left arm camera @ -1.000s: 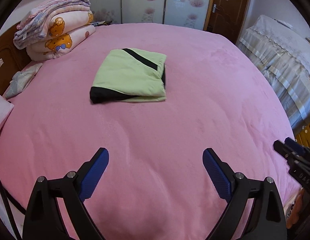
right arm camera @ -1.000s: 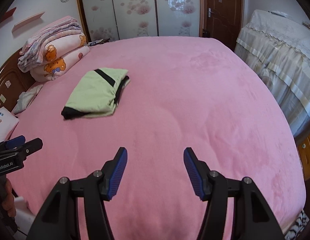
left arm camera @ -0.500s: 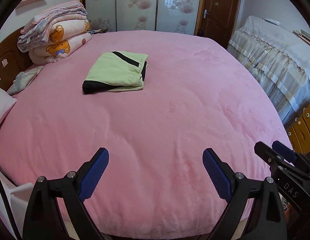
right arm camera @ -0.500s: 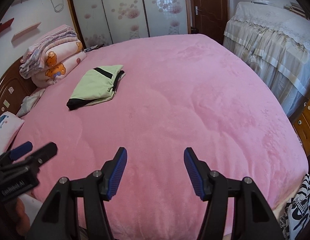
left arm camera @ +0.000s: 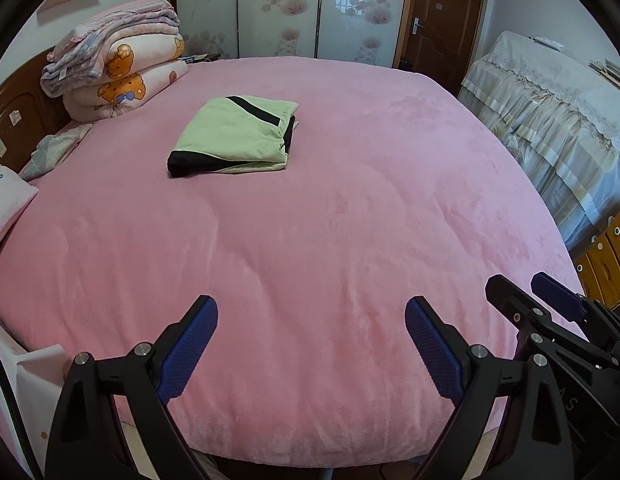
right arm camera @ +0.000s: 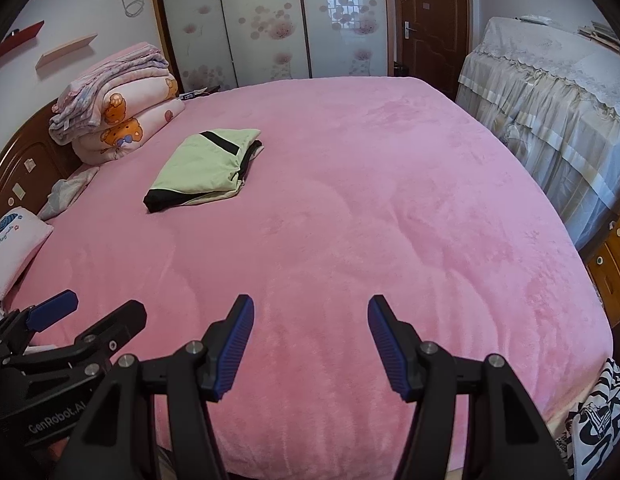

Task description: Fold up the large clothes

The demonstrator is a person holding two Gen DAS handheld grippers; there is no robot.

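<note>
One folded garment (left arm camera: pixel 234 136) on bed (left arm camera: pixel 349 220).

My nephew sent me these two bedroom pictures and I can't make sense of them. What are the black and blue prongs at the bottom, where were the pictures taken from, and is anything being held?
There is no robot here. A person carries a two-fingered tool in each hand, and each tool has a wide-angle camera looking along its fingers. One picture comes from the left tool, the other from the right tool. The prongs are the tool's fingers with blue pads. Each view also catches the other tool at its edge. Both look down over a bed with a pink cover. On it lies a folded green and black garment, with stacked quilts near the headboard. Both tools are open and hold nothing.
</note>
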